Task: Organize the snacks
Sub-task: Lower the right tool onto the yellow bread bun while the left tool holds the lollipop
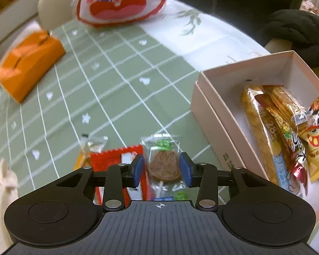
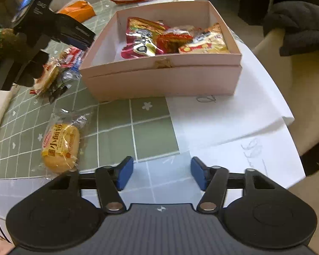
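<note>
My left gripper (image 1: 162, 170) has its blue pads on either side of a clear-wrapped brown lollipop (image 1: 164, 166), above a red snack packet (image 1: 117, 161) and a small clear packet (image 1: 93, 146) on the green checked cloth. The pads touch the wrapper's edges; a firm grip is not clear. A pink box (image 1: 210, 114) with several snack bags (image 1: 287, 131) stands to the right. My right gripper (image 2: 160, 173) is open and empty above the cloth, in front of the pink box (image 2: 163, 78). A small wrapped bread (image 2: 60, 146) lies to its left. The left gripper (image 2: 42, 42) hovers over a pile of snacks (image 2: 55, 72).
An orange tissue pack (image 1: 29, 63) lies at the far left. A white and red cartoon-face bag (image 1: 119, 0) stands at the back. White paper (image 2: 234, 127) covers the table's right side near its rounded edge. A chair with dark cloth (image 2: 297, 25) stands at the right.
</note>
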`<state>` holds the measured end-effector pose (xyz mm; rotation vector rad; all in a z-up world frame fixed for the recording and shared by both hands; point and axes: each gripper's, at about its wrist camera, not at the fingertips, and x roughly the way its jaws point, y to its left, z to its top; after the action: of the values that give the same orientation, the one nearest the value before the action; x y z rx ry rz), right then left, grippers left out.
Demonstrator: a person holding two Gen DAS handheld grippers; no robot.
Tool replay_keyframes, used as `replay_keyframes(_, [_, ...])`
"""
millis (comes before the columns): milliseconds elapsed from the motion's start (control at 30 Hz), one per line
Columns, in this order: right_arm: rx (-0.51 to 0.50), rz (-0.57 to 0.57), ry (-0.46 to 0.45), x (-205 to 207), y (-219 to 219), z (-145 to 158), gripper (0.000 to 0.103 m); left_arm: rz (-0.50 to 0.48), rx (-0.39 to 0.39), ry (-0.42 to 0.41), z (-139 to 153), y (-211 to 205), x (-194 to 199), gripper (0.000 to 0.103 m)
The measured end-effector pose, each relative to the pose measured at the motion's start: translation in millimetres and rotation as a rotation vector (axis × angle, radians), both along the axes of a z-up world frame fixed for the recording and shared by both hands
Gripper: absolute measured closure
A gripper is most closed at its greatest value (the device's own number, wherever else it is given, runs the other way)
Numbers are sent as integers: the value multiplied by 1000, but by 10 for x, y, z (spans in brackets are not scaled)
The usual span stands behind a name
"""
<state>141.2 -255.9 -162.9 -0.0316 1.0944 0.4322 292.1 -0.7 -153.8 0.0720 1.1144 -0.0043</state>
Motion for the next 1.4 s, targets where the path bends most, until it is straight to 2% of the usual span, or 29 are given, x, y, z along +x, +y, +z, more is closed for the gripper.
replay_keyframes(100, [14, 36, -21, 14, 11, -13, 33, 22, -25, 51, -43, -33, 31, 59])
replay_keyframes(200, [24, 78, -42, 14, 34, -23, 25, 41, -24, 47, -37, -58, 14, 59])
replay_keyframes(300, [25, 110, -68, -12, 61, -40, 20, 83, -57, 49, -18, -9, -50, 62])
replay_keyframes(467, [3, 149, -134, -49, 129, -86, 13, 93, -83, 40, 86, 4, -423, 62])
replay_keyframes(633, [-79, 192, -184, -88, 300, -165, 1, 132, -181, 42, 172, 82, -970, 63])
replay_keyframes(700, [-68, 174, -173, -68, 303, -168, 0, 156, -204, 47, 174, 117, -1231, 63])
replay_keyframes(867, [-70, 168, -191, -99, 302, -182, 0, 228, -251, 35, 225, 260, -1805, 63])
replay_keyframes(1033, [-69, 149, -193, -122, 298, -188, 0, 349, -230, -38, 366, 583, -2272, 63])
replay_keyframes(1133, [-85, 164, -169, -81, 322, -168, 0, 419, -279, -24, 372, 731, -2474, 63])
replay_keyframes(1167, [-94, 186, -146, -43, 336, -151, 0, 421, -304, -10, 354, 745, -2528, 63])
replay_keyframes(1200, [-96, 205, -120, -7, 351, -130, 4, 408, -330, 10, 326, 722, -2585, 63])
replay_keyframes(1233, [-89, 214, -109, 6, 352, -101, 12, 386, -348, 29, 293, 673, -2623, 63])
replay_keyframes(1267, [-74, 219, -107, 3, 348, -60, 15, 355, -366, 51, 253, 606, -2660, 63])
replay_keyframes(1400, [-87, 236, -136, -145, 479, 36, 18, 240, -452, 125, 92, 324, -2720, 63])
